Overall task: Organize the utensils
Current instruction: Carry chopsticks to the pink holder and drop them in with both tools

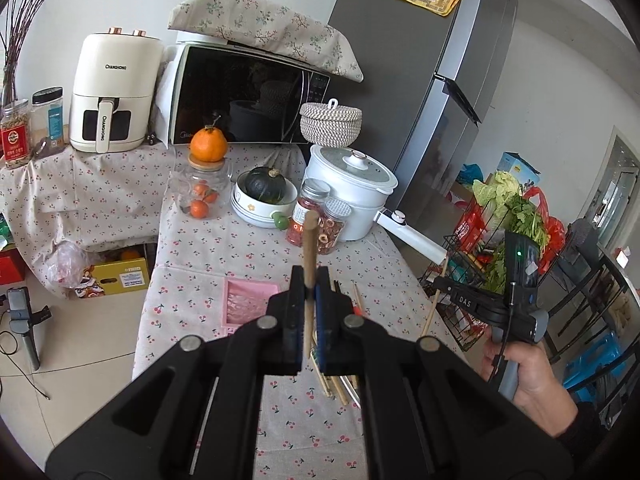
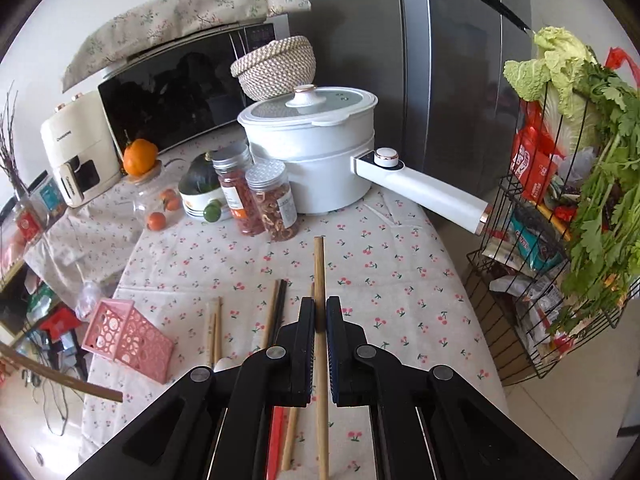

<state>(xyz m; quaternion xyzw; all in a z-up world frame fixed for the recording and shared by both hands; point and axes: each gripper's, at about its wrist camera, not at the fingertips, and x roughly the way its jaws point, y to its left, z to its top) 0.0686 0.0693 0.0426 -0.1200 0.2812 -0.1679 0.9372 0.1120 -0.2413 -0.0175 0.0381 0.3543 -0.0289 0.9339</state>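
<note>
My left gripper (image 1: 308, 294) is shut on a light wooden chopstick (image 1: 310, 240) that stands up between its fingers, above the cherry-print tablecloth (image 1: 208, 256). A pink slotted basket (image 1: 248, 304) lies just left of it. My right gripper (image 2: 320, 314) is shut on another light wooden chopstick (image 2: 319, 268), lifted off the table and pointing away from me. Under and left of it lie loose chopsticks: a pale pair (image 2: 214, 328), a brown and a black one (image 2: 277, 312), and a red one (image 2: 276, 432). The pink basket (image 2: 128, 336) lies on its side at the table's left edge.
A white electric pot (image 2: 312, 152) with a long handle (image 2: 424, 192) stands at the back, with two jars (image 2: 272, 200) in front of it. A wire rack of vegetables (image 2: 560, 220) stands off the table's right edge. Behind are a microwave (image 1: 248, 96), an air fryer (image 1: 112, 92) and a fridge (image 1: 420, 80).
</note>
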